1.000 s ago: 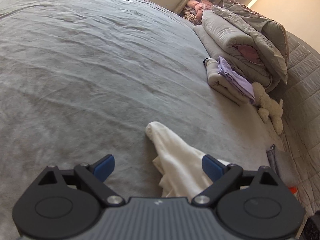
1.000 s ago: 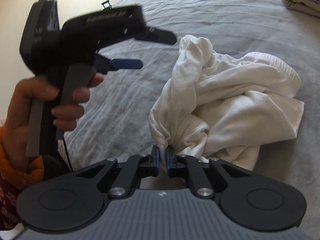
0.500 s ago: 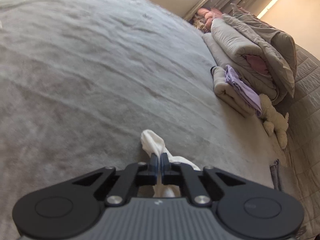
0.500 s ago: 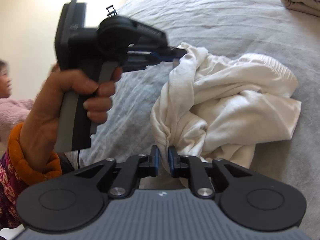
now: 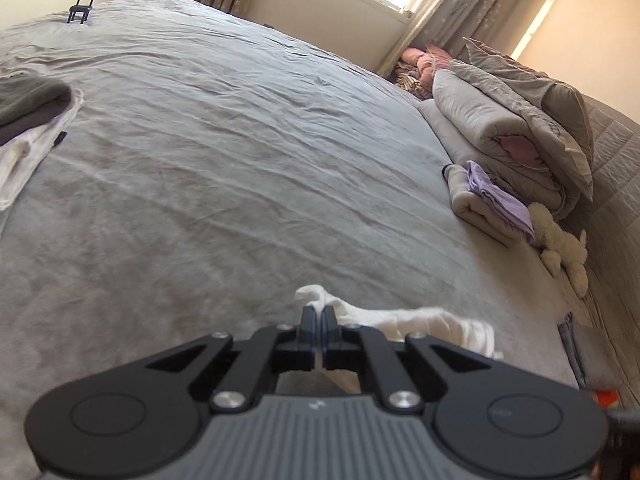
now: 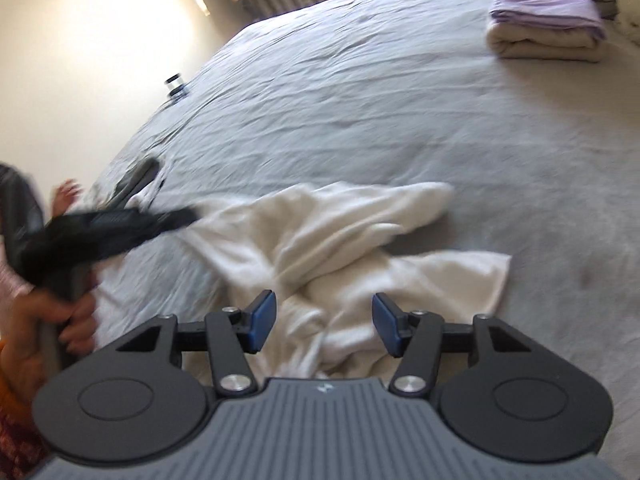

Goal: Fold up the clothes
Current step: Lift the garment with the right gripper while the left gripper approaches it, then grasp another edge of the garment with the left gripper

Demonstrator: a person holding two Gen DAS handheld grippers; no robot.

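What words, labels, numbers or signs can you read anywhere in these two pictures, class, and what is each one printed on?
No readable words or numbers.
Left gripper: a small pale mark on its grey body, a logo and not letters.
Right gripper: the same kind of mark, too small to read.
White garment, grey bedsheet, folded pile: no print visible.

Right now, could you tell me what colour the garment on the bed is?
White garment, clearest in the right wrist view.

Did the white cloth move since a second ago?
Yes. In the right wrist view the white cloth was bunched; now it is stretched out leftward across the bed, pulled by the left gripper.
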